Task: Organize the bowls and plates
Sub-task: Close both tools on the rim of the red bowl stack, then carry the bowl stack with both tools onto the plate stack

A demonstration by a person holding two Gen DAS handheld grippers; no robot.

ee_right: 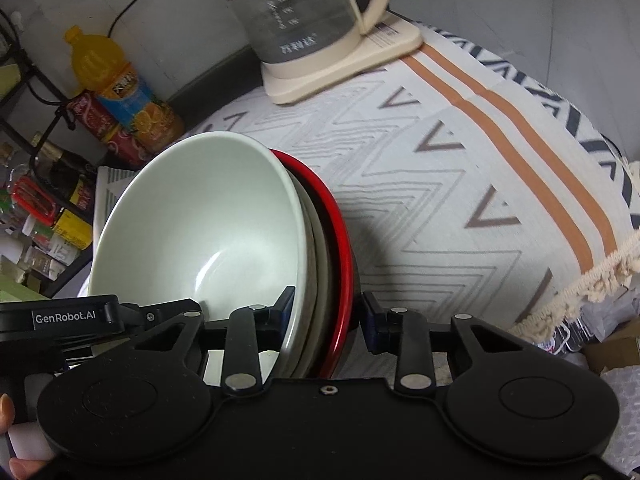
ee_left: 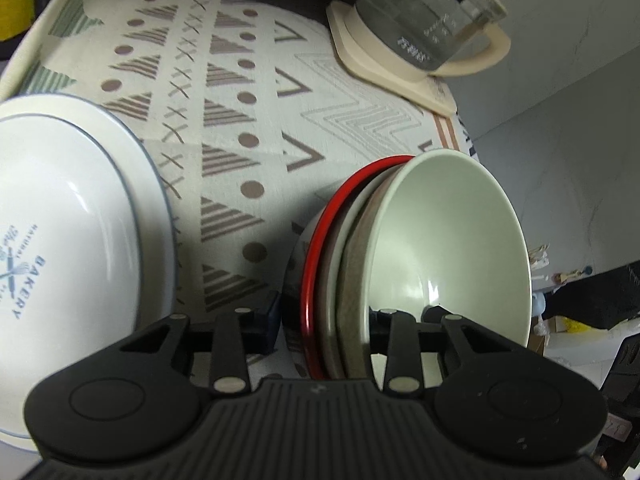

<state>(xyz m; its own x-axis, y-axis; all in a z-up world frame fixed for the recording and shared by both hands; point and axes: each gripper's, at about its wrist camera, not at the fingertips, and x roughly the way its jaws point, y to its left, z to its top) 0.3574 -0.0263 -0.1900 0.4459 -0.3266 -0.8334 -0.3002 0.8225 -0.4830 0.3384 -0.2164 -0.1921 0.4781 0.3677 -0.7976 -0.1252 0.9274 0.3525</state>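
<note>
A nested stack of bowls [ee_left: 452,248] is held tilted above the patterned tablecloth [ee_left: 240,120]: a pale green bowl on top, grey ones under it, a red-rimmed bowl [ee_left: 320,264] at the bottom. My left gripper [ee_left: 352,320] is shut on one side of the stack's rims. My right gripper [ee_right: 328,312] is shut on the opposite side of the same stack [ee_right: 208,232]. A white "BAKERY" dish [ee_left: 72,248] lies on the cloth to the left in the left wrist view.
A glass kettle [ee_right: 304,12] on a cream base stands at the far table edge, also in the left wrist view [ee_left: 424,28]. An orange juice bottle [ee_right: 120,88], cans and jars crowd the left side. The fringed cloth edge [ee_right: 600,280] drops off right.
</note>
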